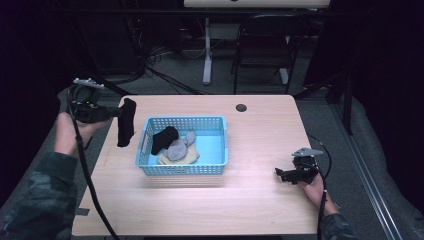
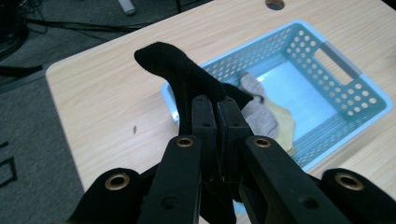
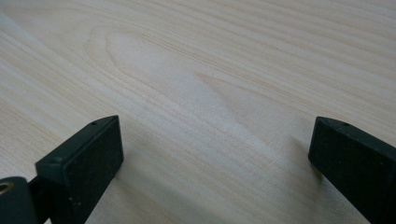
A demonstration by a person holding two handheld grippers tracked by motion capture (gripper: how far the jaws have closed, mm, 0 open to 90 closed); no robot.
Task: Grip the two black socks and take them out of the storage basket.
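Note:
My left gripper [image 1: 118, 113] is lifted above the table's left edge and is shut on a black sock [image 1: 125, 122], which hangs down limp from its jaws. In the left gripper view the jaws [image 2: 215, 109] meet on the black sock [image 2: 180, 70], whose toe sticks up beyond them. A light blue perforated basket [image 1: 182, 169] sits mid-table and holds another black sock [image 1: 164, 138], a grey sock [image 1: 179, 147] and a yellow sock [image 1: 192, 156]. My right gripper [image 1: 281, 173] rests low at the table's right front, open, with bare wood between its pads [image 3: 86, 158].
The light wooden table [image 1: 260, 135] has a round cable hole [image 1: 241, 108] at its far side. A dark chair [image 1: 265, 45] and a white desk leg [image 1: 207, 50] stand on the floor behind, among cables. The basket's handle slot [image 2: 337, 58] faces the far side in the left gripper view.

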